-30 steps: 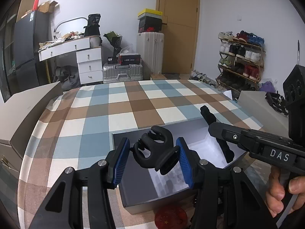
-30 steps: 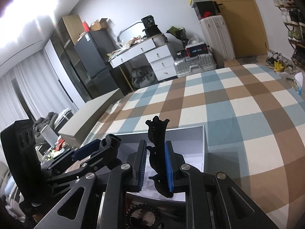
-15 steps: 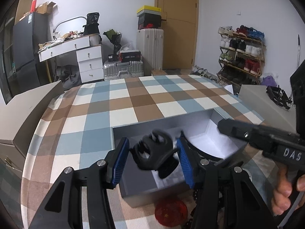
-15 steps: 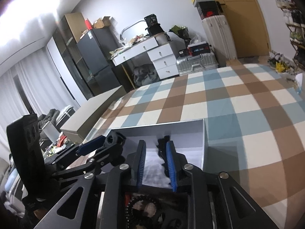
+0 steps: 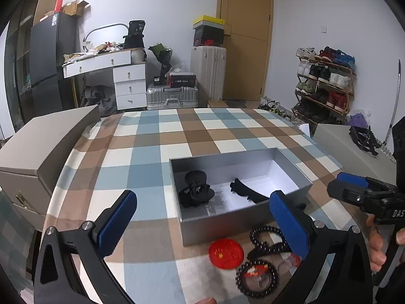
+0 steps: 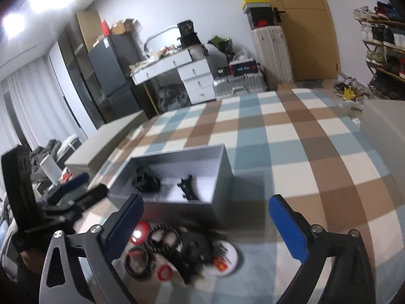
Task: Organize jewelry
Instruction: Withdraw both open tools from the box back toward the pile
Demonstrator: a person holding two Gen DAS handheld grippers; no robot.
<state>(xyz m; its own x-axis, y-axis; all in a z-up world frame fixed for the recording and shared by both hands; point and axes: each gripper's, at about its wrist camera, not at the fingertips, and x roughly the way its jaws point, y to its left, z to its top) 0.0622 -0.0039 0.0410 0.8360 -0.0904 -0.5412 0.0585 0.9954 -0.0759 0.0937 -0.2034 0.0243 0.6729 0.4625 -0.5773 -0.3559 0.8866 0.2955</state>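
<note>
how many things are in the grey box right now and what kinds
Claw hair clip: 1
Long hair clip: 1
Total in the grey box: 2

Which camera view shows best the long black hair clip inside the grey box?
The left wrist view: the long black hair clip lies sharp on the white floor of the grey box, though the left gripper's finger hides one end. The right wrist view shows the clip smaller, blurred and partly behind the box wall.
</note>
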